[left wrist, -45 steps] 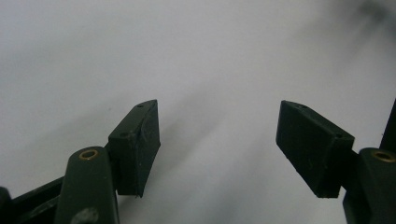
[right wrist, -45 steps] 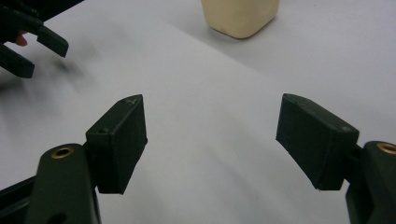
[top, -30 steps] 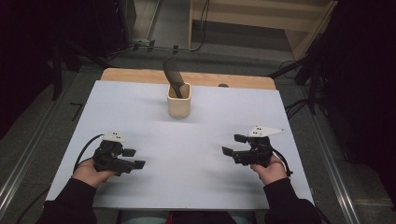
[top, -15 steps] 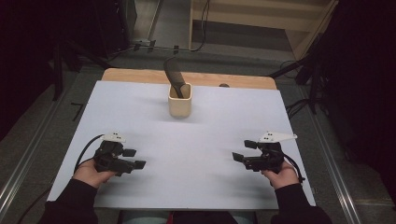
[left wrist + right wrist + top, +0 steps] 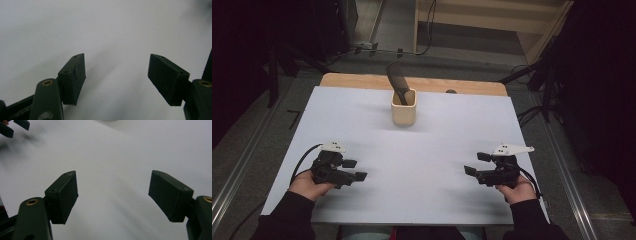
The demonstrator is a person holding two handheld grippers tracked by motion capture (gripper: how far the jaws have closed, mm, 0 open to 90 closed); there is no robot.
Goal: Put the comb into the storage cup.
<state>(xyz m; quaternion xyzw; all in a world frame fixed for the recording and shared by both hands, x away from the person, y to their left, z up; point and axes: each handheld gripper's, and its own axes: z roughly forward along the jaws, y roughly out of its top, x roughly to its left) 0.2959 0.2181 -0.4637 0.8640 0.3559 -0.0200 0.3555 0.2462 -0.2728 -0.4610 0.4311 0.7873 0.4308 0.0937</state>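
Tongs first: my left gripper rests low on the near side of the sheet, jaws spread wide with nothing but white surface between them in the left gripper view. My right gripper sits on the near side too, well apart from the left one, jaws likewise spread and empty.

Beyond both, near the far edge of the sheet and roughly midway between my hands, stands the cup, upright, with a dark utensil leaning out of it toward the far left. I cannot tell whether that is a spatula or a spoon.

Both are well away from either gripper. The cup looks like pale wood or ceramic: stiff, fairly light, smooth-sided, so I judge it could tip if the utensil is dragged sideways. The utensil looks rigid and light. I would pinch it on the flat upper part above the rim and draw it straight along its lean, perhaps steadying the cup's wall with the other gripper.
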